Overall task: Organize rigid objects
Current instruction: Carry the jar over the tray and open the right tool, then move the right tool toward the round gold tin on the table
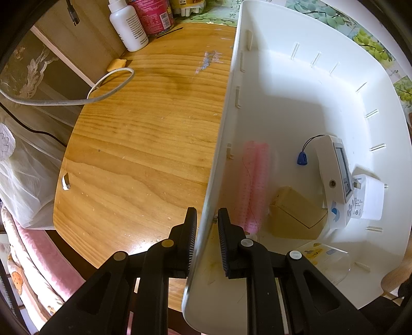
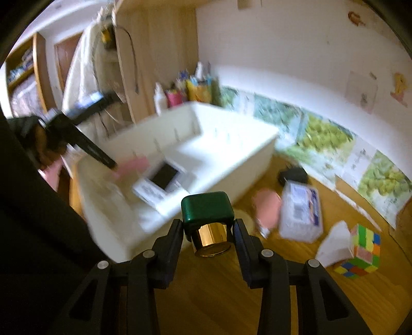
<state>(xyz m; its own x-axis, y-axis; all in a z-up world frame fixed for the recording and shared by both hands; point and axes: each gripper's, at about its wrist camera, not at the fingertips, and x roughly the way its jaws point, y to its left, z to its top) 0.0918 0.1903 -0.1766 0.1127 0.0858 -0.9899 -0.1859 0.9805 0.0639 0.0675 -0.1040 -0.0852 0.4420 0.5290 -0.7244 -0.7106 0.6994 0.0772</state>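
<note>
My left gripper (image 1: 207, 219) points down and is shut on the near side wall of a white plastic bin (image 1: 224, 144), one finger outside it and one inside. Inside the bin lie a pink ribbed roller (image 1: 253, 185), a tan box (image 1: 296, 214), a white device with a screen (image 1: 337, 180) and a white plug adapter (image 1: 368, 198). My right gripper (image 2: 208, 226) is shut on a green-capped bottle with a gold collar (image 2: 207, 214), held in the air in front of the bin (image 2: 231, 165). The left gripper (image 2: 85, 144) shows there as a dark bar on the bin's left rim.
On the wooden table (image 2: 226, 296) right of the bin lie a colour cube (image 2: 360, 252), a white tissue (image 2: 334, 244), a wrapped packet (image 2: 301, 211), a pink item (image 2: 267, 208) and a dark object (image 2: 293, 175). A white bottle (image 1: 127, 28), red can (image 1: 152, 15) and grey cable (image 1: 77, 99) sit left.
</note>
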